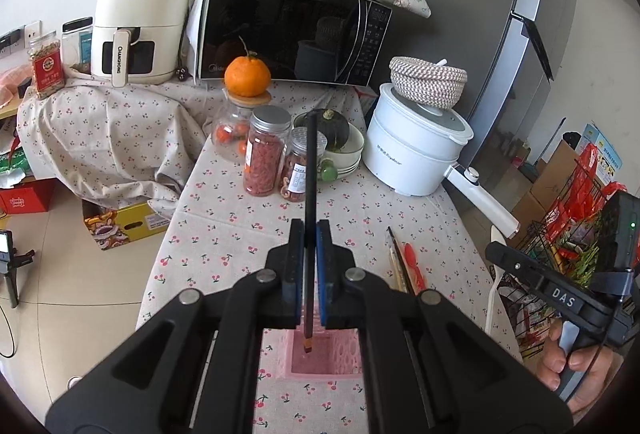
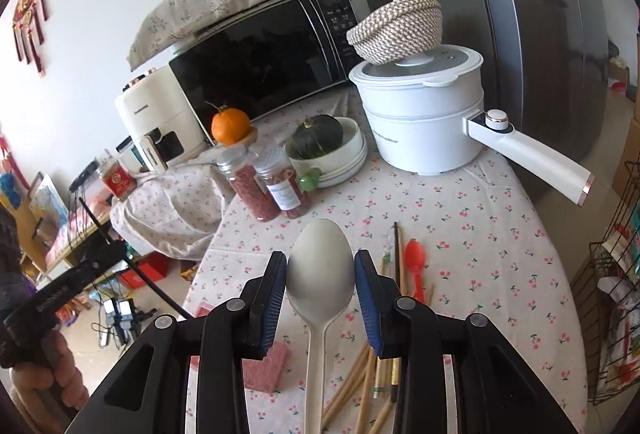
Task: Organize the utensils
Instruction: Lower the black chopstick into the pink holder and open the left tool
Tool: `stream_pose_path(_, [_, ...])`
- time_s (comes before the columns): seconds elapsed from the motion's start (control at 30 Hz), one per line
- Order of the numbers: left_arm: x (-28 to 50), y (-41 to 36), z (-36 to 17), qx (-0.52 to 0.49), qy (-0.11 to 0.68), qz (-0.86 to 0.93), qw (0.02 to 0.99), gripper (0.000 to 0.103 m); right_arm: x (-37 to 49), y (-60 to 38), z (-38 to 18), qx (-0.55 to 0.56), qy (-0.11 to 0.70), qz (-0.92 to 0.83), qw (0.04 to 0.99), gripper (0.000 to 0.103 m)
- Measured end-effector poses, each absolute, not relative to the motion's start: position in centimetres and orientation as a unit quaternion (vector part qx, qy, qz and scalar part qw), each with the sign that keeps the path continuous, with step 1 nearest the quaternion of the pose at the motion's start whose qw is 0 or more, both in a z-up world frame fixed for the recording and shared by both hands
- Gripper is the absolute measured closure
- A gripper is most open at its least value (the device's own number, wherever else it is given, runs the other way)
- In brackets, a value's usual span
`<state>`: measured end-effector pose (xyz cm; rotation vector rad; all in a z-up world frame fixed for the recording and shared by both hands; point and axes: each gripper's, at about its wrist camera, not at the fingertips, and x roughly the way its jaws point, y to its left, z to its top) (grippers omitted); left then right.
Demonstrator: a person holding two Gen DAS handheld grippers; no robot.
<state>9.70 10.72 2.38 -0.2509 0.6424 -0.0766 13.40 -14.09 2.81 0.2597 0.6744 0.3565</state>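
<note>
Only the left wrist view looked down into the pink perforated holder point(image 1: 320, 354) at the near edge of the counter point(image 1: 224, 218); in the right wrist view just a corner of it peeked out behind the jaws. The left gripper point(image 1: 311, 254) was clenched on a dark chopstick point(image 1: 311, 169), a thin black rod held nearly upright, its brownish lower end hanging over the holder's opening. That gripper pointed down towards the counter.

Further right lay a red plastic spoon point(image 1: 412, 258) beside loose chopsticks point(image 1: 396, 262). Only the right wrist view showed more of these, a bundle of pale bamboo chopsticks point(image 2: 360, 374) fanned out on the near right.

The right gripper point(image 2: 321, 266) held a white spoon point(image 2: 320, 262), its jaws grasping the smooth oval bowl by its sides, the handle running back towards the camera. In the left wrist view a hand point(image 1: 568, 358) gripped that tool's handle at the far right edge, raised above the counter.
</note>
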Motion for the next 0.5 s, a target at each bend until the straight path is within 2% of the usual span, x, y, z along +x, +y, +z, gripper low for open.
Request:
stream_pose_path(0.17, [11.0, 11.0, 1.6, -0.127, 0.328, -0.053, 0.935, 0.096, 12.4, -11.7, 3.5, 0.163, 0.278, 0.183, 0.929, 0.068])
stream_pose_path(0.27, [10.9, 11.5, 1.8, -0.136, 0.332, -0.047, 0.932, 0.074, 12.0, -10.1, 4.0, 0.185, 0.246, 0.180, 0.934, 0.068])
stream_pose_path(0.3, [10.7, 11.7, 1.9, -0.139, 0.332, -0.046, 0.932, 0.062, 11.8, -9.6, 4.1, 0.195, 0.234, 0.175, 0.936, 0.068])
stream_pose_path(0.33, [10.5, 11.9, 2.1, -0.141, 0.331, -0.045, 0.932, 0.054, 11.7, -9.1, 4.1, 0.203, 0.223, 0.170, 0.938, 0.068])
stream_pose_path(0.5, [9.6, 13.1, 2.2, -0.135, 0.343, -0.027, 0.929, 0.037, 11.4, -6.6, 3.4, 0.211, 0.181, 0.112, 0.954, 0.068])
